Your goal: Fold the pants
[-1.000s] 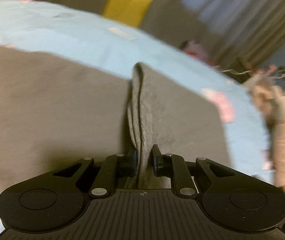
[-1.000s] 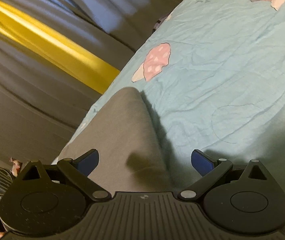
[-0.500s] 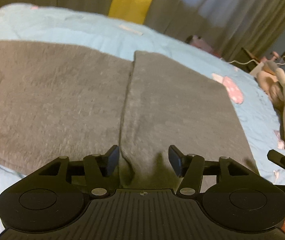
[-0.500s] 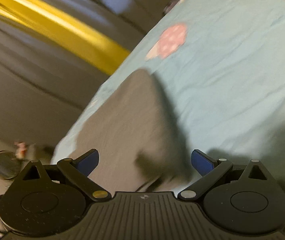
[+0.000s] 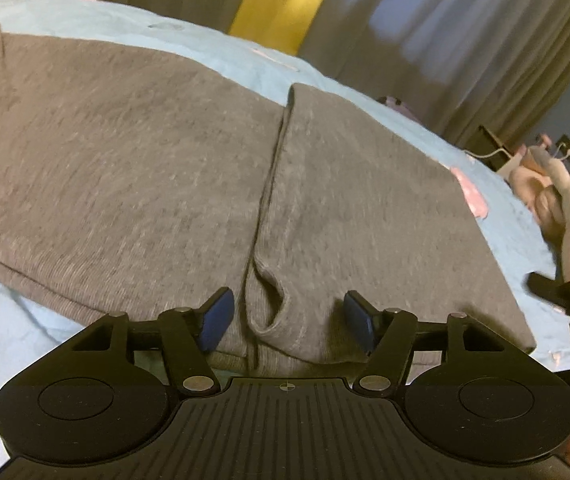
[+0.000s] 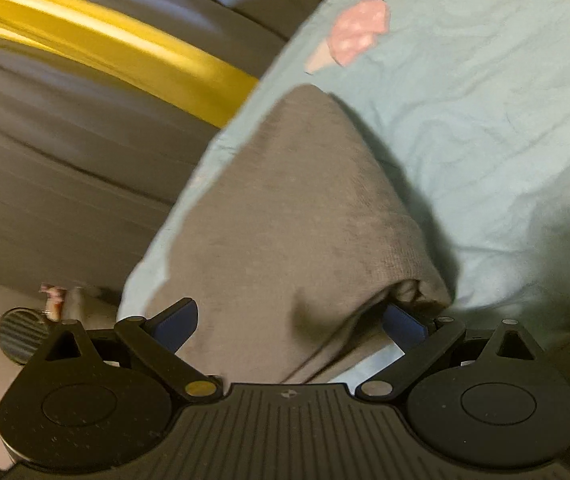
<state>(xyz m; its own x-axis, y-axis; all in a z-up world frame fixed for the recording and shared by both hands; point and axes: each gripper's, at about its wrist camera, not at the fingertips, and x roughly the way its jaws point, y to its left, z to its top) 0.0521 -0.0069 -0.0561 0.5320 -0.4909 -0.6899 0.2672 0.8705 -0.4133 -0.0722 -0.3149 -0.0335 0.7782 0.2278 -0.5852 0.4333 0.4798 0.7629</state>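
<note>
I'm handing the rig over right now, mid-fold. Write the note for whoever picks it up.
Left gripper: jaws opening, pads off the cloth, a small pucker of the grey pants between them.
Right gripper: open, straddling a pants corner, not gripping.
Pants lie on the light blue bedsheet, one section laid over beside another, edges meeting along a seam line.
Done: this fold is laid.
Left: probably flatten the pucker, then fold again.

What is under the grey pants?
A light blue bedsheet with pink mushroom prints lies under the soft grey knit pants, showing all around them. The part of the sheet directly beneath is covered, so anything lying there cannot be seen.
</note>
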